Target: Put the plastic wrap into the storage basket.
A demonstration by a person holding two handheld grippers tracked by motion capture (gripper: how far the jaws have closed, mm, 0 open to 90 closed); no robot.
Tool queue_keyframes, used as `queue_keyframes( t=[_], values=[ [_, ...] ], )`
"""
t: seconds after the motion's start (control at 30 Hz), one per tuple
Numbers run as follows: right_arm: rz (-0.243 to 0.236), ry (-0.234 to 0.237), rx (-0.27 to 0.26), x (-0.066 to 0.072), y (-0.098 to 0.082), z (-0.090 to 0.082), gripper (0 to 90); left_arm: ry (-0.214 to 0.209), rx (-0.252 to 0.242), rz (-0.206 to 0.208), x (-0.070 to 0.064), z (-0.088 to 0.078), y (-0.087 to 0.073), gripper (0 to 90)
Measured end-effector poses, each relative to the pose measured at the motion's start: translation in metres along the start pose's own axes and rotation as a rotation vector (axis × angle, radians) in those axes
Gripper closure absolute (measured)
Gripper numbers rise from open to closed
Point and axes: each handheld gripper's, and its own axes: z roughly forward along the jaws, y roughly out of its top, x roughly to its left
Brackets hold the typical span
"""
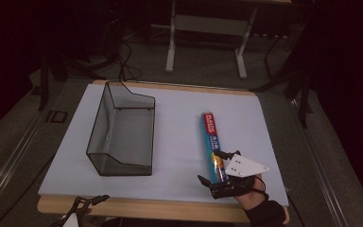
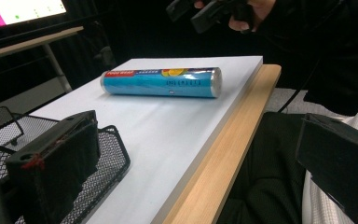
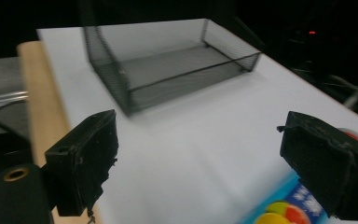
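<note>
A blue roll with a red label lies lengthwise on the right half of the white board. My right gripper hangs over the roll's near end, open, with its jaws either side of it and not touching. In the right gripper view the wide-apart jaws frame bare board, and the roll's printed end peeks in at the lower right. My left gripper rests at the table's front left edge, open and holding nothing. From there the roll lies flat, with the right gripper above it.
A black wire-mesh basket stands empty on the left half of the board, its open top up. A wooden rim runs along the table's front. Beyond the table are a desk frame and floor cables.
</note>
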Motion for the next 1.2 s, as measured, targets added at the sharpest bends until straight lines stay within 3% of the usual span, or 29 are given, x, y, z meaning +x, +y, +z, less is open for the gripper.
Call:
queue_keyframes(
  t=[0.27,0.4,0.77,0.87,1.03,1.07,1.17,1.2],
  values=[
    [0.022,-0.031,0.004,-0.016,0.01,0.006,10.2,-0.004,-0.001,-0.006,0.0,0.0,0.0,0.3],
    [0.039,-0.087,0.008,-0.024,0.015,0.01,9.7,-0.002,-0.001,-0.008,0.0,0.0,0.0,0.3],
    [0.114,-0.135,0.087,-0.048,0.021,0.023,10.3,-0.006,-0.001,-0.014,0.001,0.0,0.0,0.3],
    [0.16,-0.195,0.117,-0.058,0.022,0.028,10.4,-0.006,0.002,-0.009,0.0,0.0,0.0,0.3],
    [0.223,-0.218,0.151,-0.068,0.023,0.033,10.7,-0.001,0.01,0.001,0.0,0.0,0.0,0.3],
    [0.246,-0.229,0.191,-0.073,0.024,0.037,10.3,0.0,0.009,0.002,0.0,0.0,0.0,0.3],
    [0.263,-0.249,0.214,-0.076,0.024,0.04,10.3,0.0,0.009,0.002,0.0,0.0,0.0,0.3],
    [0.308,-0.246,0.242,-0.08,0.024,0.044,10.3,0.0,0.007,0.001,0.0,0.0,0.0,0.3]
  ],
)
